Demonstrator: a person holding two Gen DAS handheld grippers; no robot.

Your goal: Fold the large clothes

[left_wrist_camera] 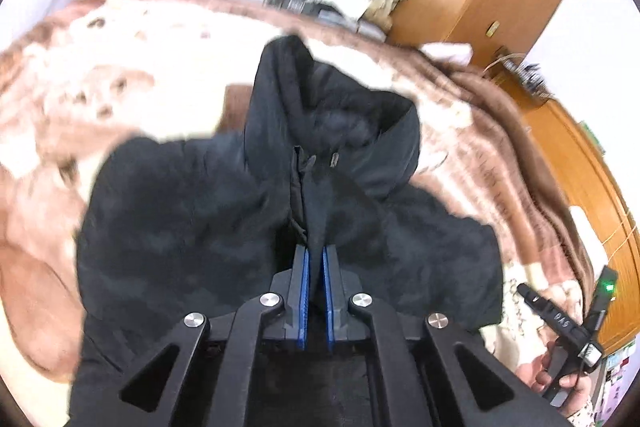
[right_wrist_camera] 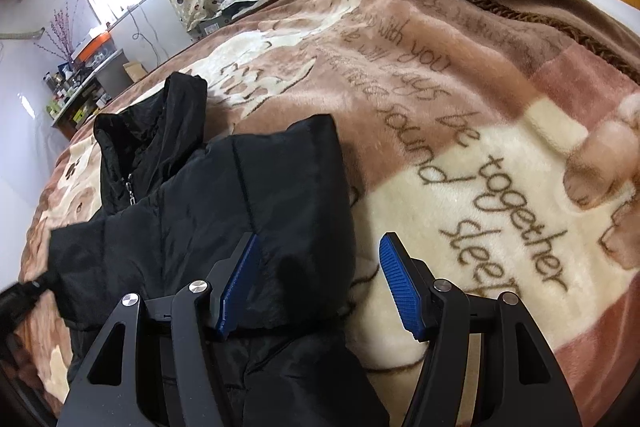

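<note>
Black hooded puffer jacket [right_wrist_camera: 224,203] lying front-up on the lettered plush blanket [right_wrist_camera: 460,131] covering the bed, hood [left_wrist_camera: 332,107] toward the far side, zipper pull [right_wrist_camera: 129,192] near the collar.

Left gripper [left_wrist_camera: 315,267] pinching a ridge of jacket fabric along the zipper line, blue pads nearly together with cloth between them. Left view blurred, so likely moving.

Right gripper [right_wrist_camera: 320,267] hovering wide open over the jacket's right edge, one pad above the fabric, the other above blanket; holding nothing.

Judgement: sleeve side appears already folded in. To do this step well, right gripper should be taking a full-thickness bite at the edge, then both lifting level, keeping the padding from bunching.
</note>
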